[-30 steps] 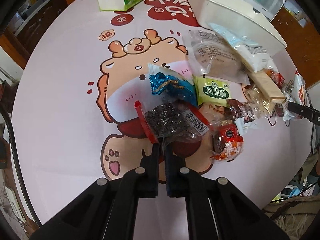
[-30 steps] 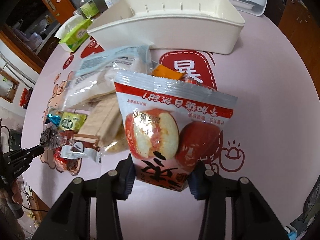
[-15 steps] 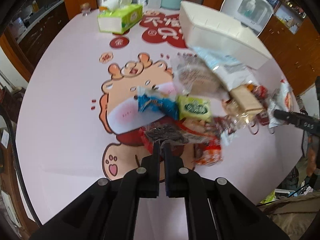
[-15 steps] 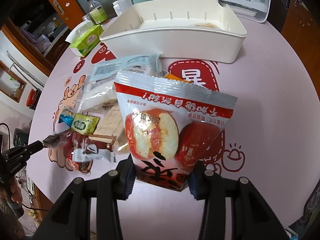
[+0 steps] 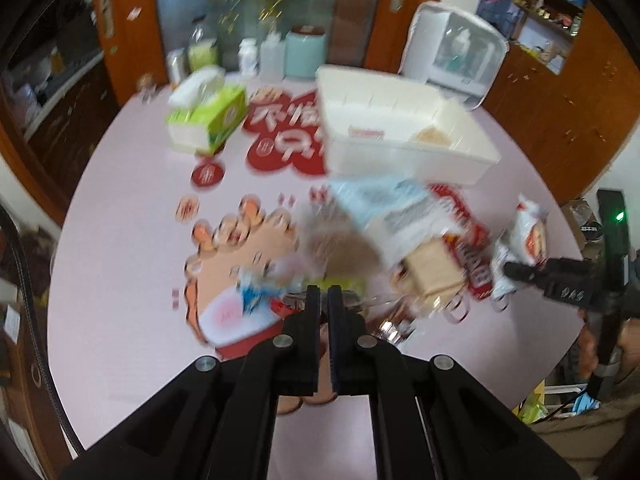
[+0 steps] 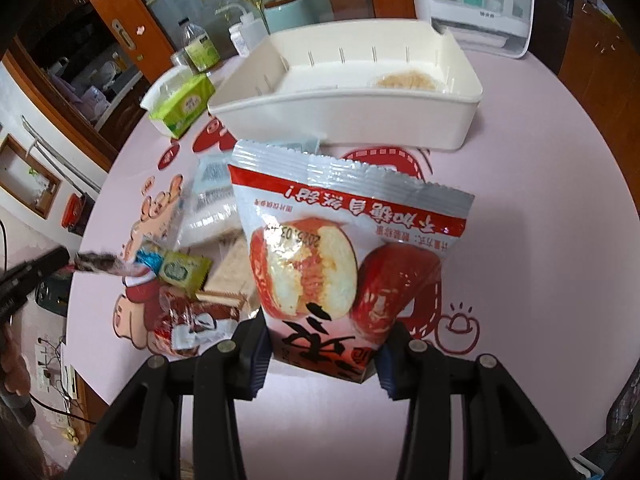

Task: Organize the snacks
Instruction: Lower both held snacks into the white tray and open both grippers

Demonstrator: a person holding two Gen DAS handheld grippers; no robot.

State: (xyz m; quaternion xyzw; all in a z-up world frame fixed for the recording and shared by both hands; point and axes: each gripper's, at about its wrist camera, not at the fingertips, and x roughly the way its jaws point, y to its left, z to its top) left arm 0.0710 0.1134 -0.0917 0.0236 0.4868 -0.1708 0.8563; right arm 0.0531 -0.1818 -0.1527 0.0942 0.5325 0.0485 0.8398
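My left gripper (image 5: 324, 296) is shut on the edge of a clear packet of dark snacks (image 6: 98, 262), which hangs above the pink table (image 5: 120, 280). The left wrist view is blurred and the fingers hide most of that packet. My right gripper (image 6: 324, 344) is shut on the lower edge of an apple-print bag (image 6: 344, 264) and holds it upright above the table. Behind the bag stands a white bin (image 6: 360, 120) with one round pale snack (image 6: 404, 80) inside. The snack pile (image 6: 208, 280) lies between the grippers.
A green tissue box (image 5: 208, 120) sits at the table's far left. Bottles and a teal jar (image 5: 306, 54) line the back edge beside a white appliance (image 5: 456, 52). The pile holds a large pale bag (image 6: 212, 204), a green packet (image 6: 184, 274) and a wafer pack (image 6: 236, 272).
My left gripper has risen with the dark packet, lifting it off the pile. The right gripper has risen a little with the apple bag, and the bin's inside now shows.
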